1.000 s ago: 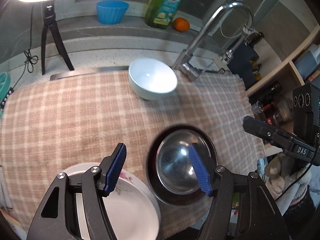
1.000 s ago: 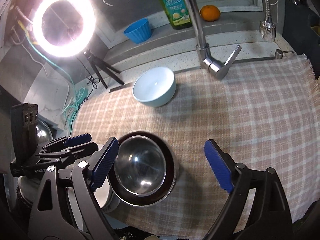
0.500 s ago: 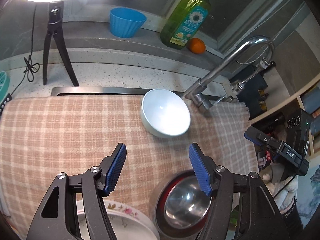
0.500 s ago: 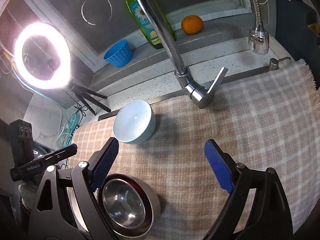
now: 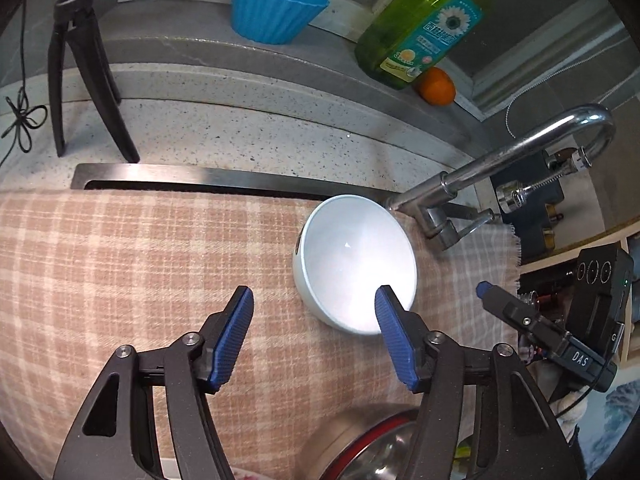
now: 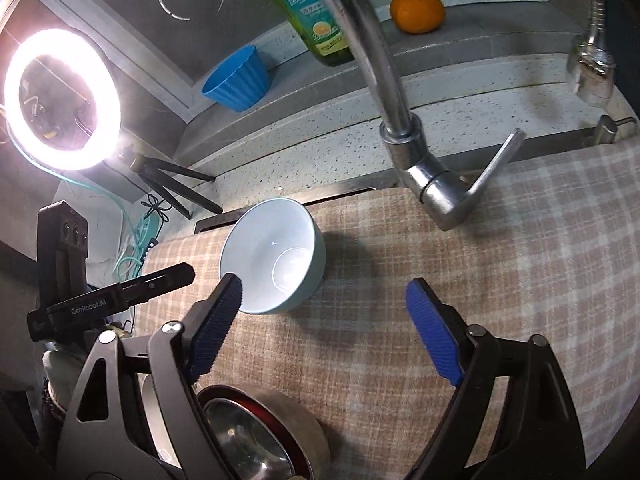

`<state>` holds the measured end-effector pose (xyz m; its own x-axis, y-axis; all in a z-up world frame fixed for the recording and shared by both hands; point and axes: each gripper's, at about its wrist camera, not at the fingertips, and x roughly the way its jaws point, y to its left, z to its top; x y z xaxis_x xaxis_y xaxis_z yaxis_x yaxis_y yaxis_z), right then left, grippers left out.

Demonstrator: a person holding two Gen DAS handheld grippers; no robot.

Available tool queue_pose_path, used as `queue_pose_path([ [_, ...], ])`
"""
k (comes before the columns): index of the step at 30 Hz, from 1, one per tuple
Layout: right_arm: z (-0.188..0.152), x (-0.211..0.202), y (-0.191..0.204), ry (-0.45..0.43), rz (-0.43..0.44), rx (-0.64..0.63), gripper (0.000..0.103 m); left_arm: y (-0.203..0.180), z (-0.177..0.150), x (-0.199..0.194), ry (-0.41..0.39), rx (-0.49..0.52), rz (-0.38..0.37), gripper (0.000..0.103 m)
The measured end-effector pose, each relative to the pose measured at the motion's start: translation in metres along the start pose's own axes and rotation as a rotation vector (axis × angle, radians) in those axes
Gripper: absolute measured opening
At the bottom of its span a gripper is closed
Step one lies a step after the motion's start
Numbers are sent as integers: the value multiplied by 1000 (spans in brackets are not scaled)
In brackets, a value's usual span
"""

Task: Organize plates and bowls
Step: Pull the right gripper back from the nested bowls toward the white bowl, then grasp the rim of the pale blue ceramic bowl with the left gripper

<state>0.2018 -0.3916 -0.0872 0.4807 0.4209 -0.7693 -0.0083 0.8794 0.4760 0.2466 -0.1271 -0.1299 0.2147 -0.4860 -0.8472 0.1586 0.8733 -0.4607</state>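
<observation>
Both grippers have moved forward toward the faucet since the earlier frames; the white bowl now looms larger and the steel bowl has slid to the bottom edge of both views.

Left gripper [image 5: 314,336] is spread wide, nothing between its blue pads, hovering over the plaid cloth [image 5: 120,264]. Its right pad overlaps the near rim of the white bowl [image 5: 354,264] in view; contact cannot be told. Right gripper [image 6: 324,332] also spread wide, empty; its left pad sits at the bowl's near-left rim [image 6: 272,256], contact unclear.

White bowl stands upright on the cloth, just beside the faucet [image 5: 472,184] base, near the sink edge. Steel bowl [image 6: 248,436] with a red rim is on the cloth's near edge, partly behind the right gripper's left finger; seen also at the bottom of the left view [image 5: 368,448]. A sliver of floral plate [image 5: 248,474] shows at the bottom edge.

On the back ledge: blue cup [image 5: 276,8], green soap bottle [image 5: 424,28], orange [image 6: 417,11]. Ring light [image 6: 60,100] on tripod at left.
</observation>
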Motion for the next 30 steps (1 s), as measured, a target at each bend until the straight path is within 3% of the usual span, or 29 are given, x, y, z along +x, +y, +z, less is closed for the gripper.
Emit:
queue_pose_path([
  [3,5,12,1,28,31,14,75,0,4,8,13,-1,-1,52],
  [7,10,28,1,67,44,24,57,-1,9,17,22,-2,3,46],
  [9,10,36,1,85,42,23,55,0,12,21,30,-4,4,43],
  [13,11,50,-1,115,58,42,44,5,15,29,47,-17,2,29],
  [17,13,60,-3,134,62,51,37,7,15,37,64,-21,2,26],
  [19,13,65,-3,148,61,50,26,7,15,39,70,-14,3,21],
  [22,12,72,-3,167,58,49,17,8,16,42,74,-11,2,20],
  [30,10,75,-2,166,46,60,14,4,13,42,73,5,-2,15],
])
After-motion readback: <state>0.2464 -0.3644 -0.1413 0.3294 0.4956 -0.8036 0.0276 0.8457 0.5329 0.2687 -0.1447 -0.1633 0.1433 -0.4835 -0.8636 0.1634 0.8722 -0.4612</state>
